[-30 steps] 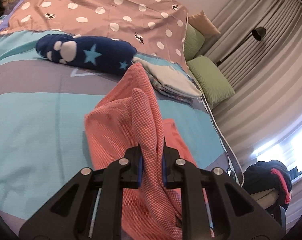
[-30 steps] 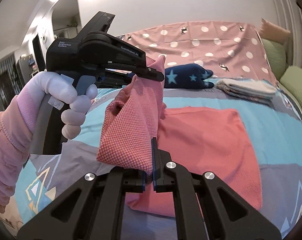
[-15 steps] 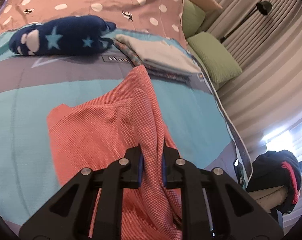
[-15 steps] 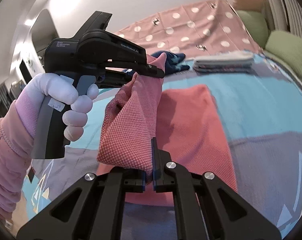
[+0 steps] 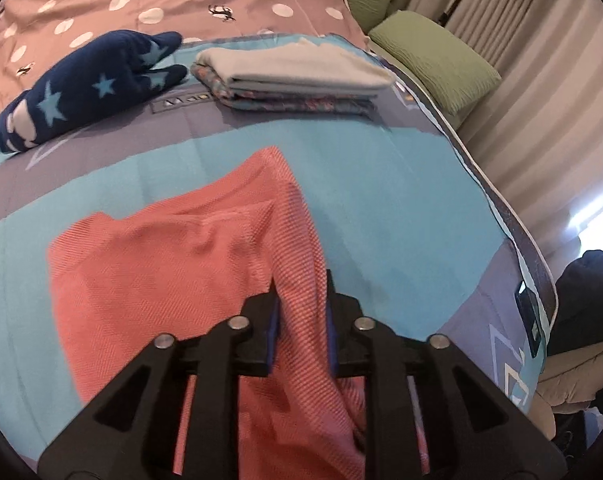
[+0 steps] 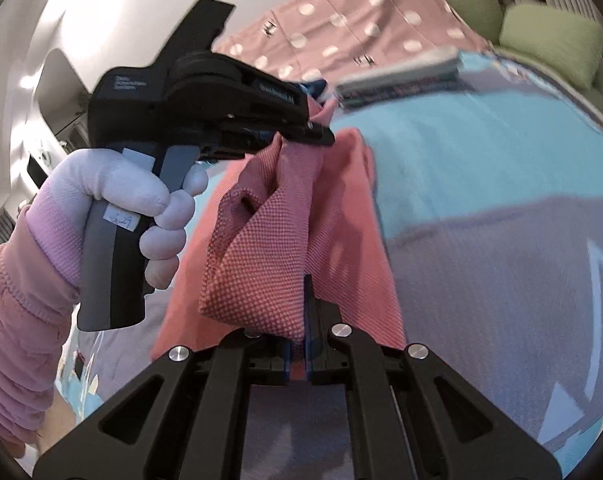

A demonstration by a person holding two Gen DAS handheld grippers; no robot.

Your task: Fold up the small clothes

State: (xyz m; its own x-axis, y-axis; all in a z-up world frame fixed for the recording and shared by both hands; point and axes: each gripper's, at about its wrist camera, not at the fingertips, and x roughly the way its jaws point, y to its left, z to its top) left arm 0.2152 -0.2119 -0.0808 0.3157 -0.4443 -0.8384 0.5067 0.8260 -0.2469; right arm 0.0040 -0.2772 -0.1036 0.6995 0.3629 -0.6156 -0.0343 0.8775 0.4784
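Note:
A coral-pink knit garment (image 5: 173, 272) lies partly spread on the blue and grey bedspread (image 5: 381, 184), with one edge lifted. My left gripper (image 5: 301, 316) is shut on a bunched fold of it; the left gripper also shows in the right wrist view (image 6: 317, 132), held in a white-gloved hand. My right gripper (image 6: 299, 356) is shut on another fold of the same garment (image 6: 269, 248), which hangs stretched between the two grippers above the bed.
A stack of folded clothes (image 5: 297, 80) and a dark blue star-patterned item (image 5: 81, 88) lie further back on the bed. Behind them are a pink dotted cover (image 5: 173, 4) and green pillows (image 5: 433, 60). Curtains and dark clothes on a chair (image 5: 581, 304) are to the right.
Both grippers have carried the lifted garment edge forward and to the right over the spread part. The folded stack and blue item now appear nearer. Both grips are unchanged.

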